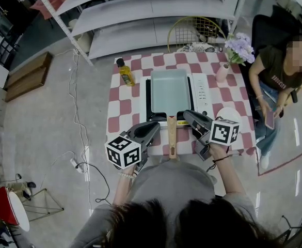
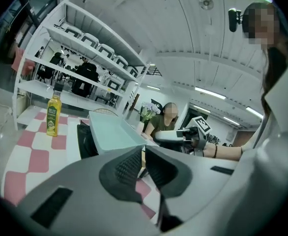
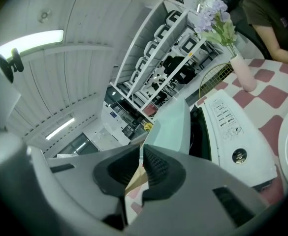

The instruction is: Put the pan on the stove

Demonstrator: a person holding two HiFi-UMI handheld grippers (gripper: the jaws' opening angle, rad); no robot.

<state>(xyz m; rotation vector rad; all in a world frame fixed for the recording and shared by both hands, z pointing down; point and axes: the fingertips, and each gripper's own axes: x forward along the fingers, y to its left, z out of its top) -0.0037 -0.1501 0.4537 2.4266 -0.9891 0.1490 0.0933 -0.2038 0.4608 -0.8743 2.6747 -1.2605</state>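
Observation:
A pale green rectangular pan (image 1: 169,91) rests on the black-topped portable stove (image 1: 201,94), and its wooden handle (image 1: 171,136) points toward me. My left gripper (image 1: 156,126) hovers just left of the handle, my right gripper (image 1: 188,115) just right of it. Neither touches the handle. In the left gripper view the left gripper (image 2: 144,151) is shut with nothing between its pads, and the pan (image 2: 112,132) lies ahead. In the right gripper view the right gripper (image 3: 140,154) is shut and empty too, with the pan (image 3: 173,129) and the stove's white control panel (image 3: 227,127) beyond.
On the pink-checked table stand an oil bottle (image 1: 125,72) at the back left, a vase of purple flowers (image 1: 236,50) at the back right and a white plate (image 1: 228,115) by the right gripper. A person (image 1: 274,81) sits at the table's right. White shelves (image 1: 151,9) stand behind.

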